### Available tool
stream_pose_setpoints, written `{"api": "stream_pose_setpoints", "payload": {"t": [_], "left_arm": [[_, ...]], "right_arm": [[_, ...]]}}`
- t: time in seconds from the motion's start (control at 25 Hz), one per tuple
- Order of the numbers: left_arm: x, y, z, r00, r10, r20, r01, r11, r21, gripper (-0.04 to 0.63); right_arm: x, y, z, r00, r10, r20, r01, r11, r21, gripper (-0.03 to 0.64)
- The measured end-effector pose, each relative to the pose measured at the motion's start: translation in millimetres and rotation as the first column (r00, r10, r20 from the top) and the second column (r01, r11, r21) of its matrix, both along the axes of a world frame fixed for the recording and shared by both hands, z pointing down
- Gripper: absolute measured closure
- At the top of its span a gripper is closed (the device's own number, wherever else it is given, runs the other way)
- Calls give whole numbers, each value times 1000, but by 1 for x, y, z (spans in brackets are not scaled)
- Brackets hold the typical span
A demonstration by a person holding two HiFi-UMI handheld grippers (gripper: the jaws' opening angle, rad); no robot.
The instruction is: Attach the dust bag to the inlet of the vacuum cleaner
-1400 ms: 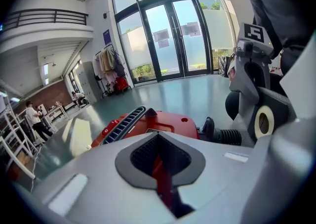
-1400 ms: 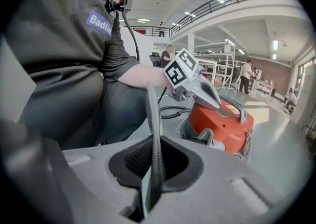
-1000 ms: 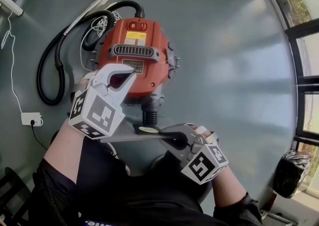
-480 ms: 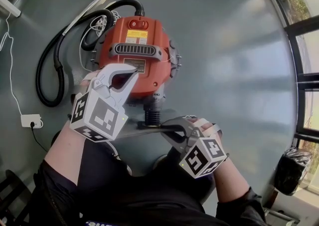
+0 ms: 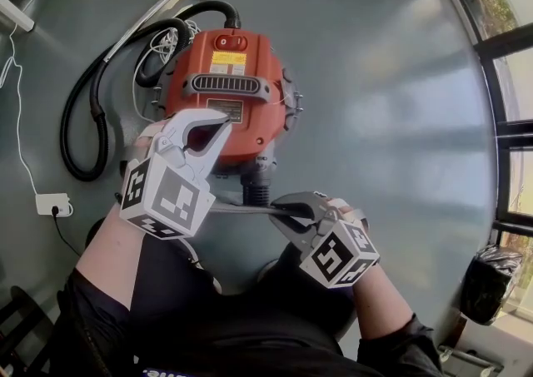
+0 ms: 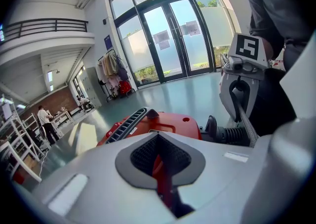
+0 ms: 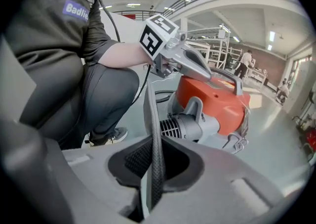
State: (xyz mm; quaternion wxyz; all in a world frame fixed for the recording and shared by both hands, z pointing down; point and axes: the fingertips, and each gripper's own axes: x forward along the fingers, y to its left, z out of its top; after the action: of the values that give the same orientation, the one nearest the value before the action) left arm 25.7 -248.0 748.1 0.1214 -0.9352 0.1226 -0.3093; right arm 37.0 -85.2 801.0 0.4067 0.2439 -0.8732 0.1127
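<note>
Pinching the right-hand edge of the dust bag (image 5: 237, 207) in the right gripper (image 5: 285, 210), pads on its flat collar, while opening the jaws. Clamping the left gripper (image 5: 212, 124) on a thin red edge of the vacuum cleaner (image 5: 266, 67), likely to brace the body against the push. Presenting the collar at the mouth of the ribbed grey inlet (image 5: 256, 190), just below the red housing, touching or nearly so; cannot tell whether seated. Running the long axis left to right across the head view, from right gripper towards left wrist, broad face turned to the inlet, seen almost edge-on.
</note>
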Motion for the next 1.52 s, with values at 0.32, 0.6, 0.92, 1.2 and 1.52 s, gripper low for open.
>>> {"api": "stream_pose_setpoints", "payload": {"t": [0.32,0.6,0.92,1.2,1.52], "left_arm": [[0,0,-2,1000,-6,-1,6,1000,11,582],[-1,0,0,1000,-12,-6,12,1000,21,581],[-1,2,-3,1000,-8,-6,8,1000,16,583],[-2,4,-2,1000,-3,-12,4,1000,19,583],[-2,4,-3,1000,-4,-13,4,1000,21,583]], "right_arm": [[-9,-8,-2,999,-30,-36,31,1000,8,574],[8,-4,4,997,70,36,-69,997,-20,578],[-1,-14,1,1000,-9,-9,9,1000,-24,568],[7,-12,5,998,53,-16,-53,998,-14,565],[2,-18,5,997,40,-60,-40,999,1,554]]}}
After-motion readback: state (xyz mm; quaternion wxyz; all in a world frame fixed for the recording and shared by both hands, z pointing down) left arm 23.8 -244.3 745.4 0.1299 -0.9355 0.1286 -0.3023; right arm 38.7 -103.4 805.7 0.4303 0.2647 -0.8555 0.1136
